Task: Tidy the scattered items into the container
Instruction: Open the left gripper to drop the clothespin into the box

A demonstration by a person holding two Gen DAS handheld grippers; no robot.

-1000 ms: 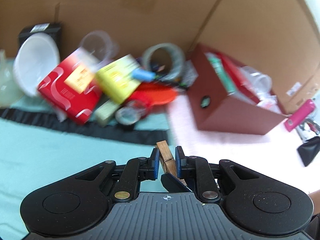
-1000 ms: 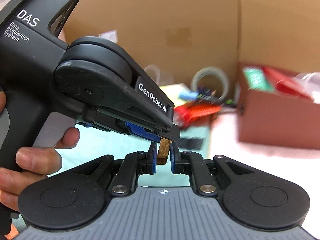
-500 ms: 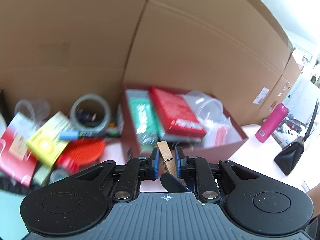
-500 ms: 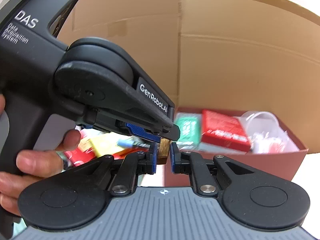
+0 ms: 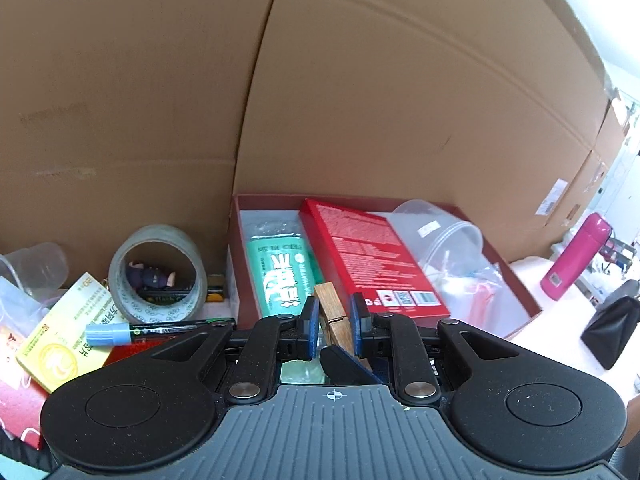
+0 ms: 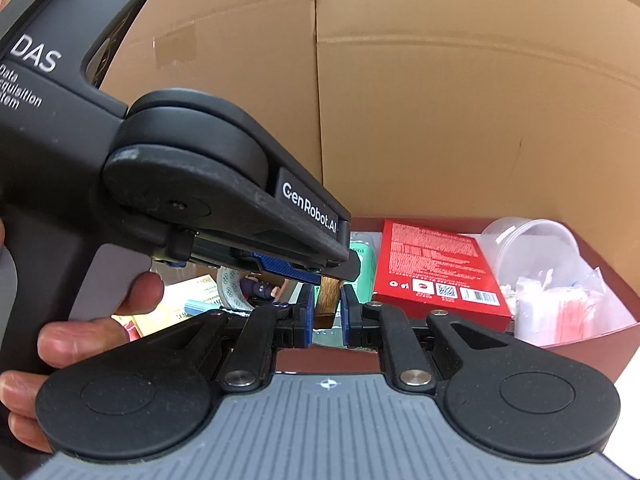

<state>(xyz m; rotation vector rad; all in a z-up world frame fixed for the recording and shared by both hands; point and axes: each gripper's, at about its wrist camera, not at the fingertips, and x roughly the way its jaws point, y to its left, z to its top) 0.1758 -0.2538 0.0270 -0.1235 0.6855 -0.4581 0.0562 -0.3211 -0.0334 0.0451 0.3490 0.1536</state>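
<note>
**Left wrist view: both grippers meet on one clothespin above the box**

Left wrist view puts the left gripper (image 5: 335, 318) front and centre, its blue pads pressed against a wooden clothespin (image 5: 331, 312), which stands tilted between them. The peg hangs over the near edge of the dark red box (image 5: 524, 294), not yet inside it. In that box lie a green packet (image 5: 282, 276), a red carton (image 5: 372, 256) and a clear plastic cup (image 5: 444, 236) on its side. Left of the box, on the table, sit a roll of tape (image 5: 158, 274) with a small figurine (image 5: 150, 278) inside its ring, a blue-capped marker (image 5: 152, 330) and a yellow packet (image 5: 68, 340). A pink bottle (image 5: 576, 256) stands well off to the right.

Over to the right wrist view: the right gripper (image 6: 325, 314) has its pads just beside the clothespin's (image 6: 328, 300) lower end, though whether they truly pinch it I cannot tell. From above, the left gripper's (image 6: 334, 270) tip comes down onto the same peg, held by the person's left hand (image 6: 80, 328).
</note>
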